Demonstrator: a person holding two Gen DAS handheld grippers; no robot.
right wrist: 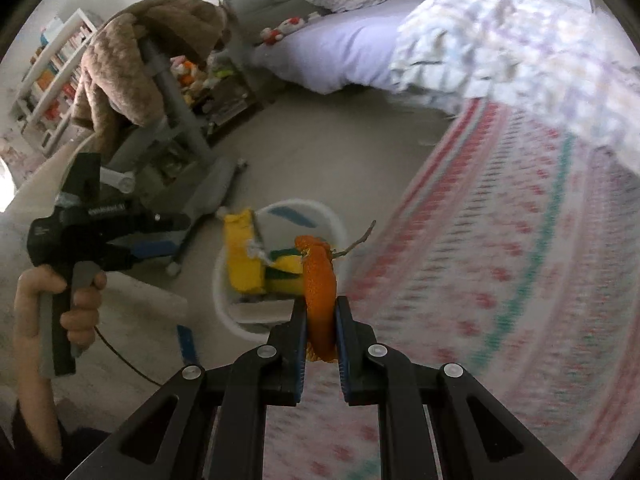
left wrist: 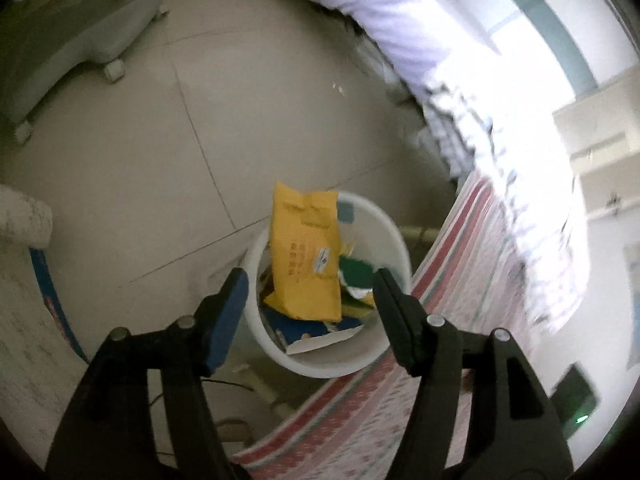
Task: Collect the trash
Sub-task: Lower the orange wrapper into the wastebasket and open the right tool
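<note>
Right gripper [right wrist: 321, 322]: fingers clenched on orange peel [right wrist: 319, 288], twig stem attached, held above patterned bed sheet [right wrist: 500, 260]. Left gripper [left wrist: 308, 300]: fingers spread wide, grasping nothing, above white trash bin [left wrist: 394, 236]. Bin on floor beside bed, containing yellow packet [left wrist: 306, 256] and green-yellow wrappers.

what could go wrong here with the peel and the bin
The right gripper pinches the orange peel with most of it sticking out past the fingers, so it might slip out early onto the patterned bedspread. The white bin already holds a tall yellow packet rising above its rim; a dropped peel could bounce off it onto the floor.
</note>
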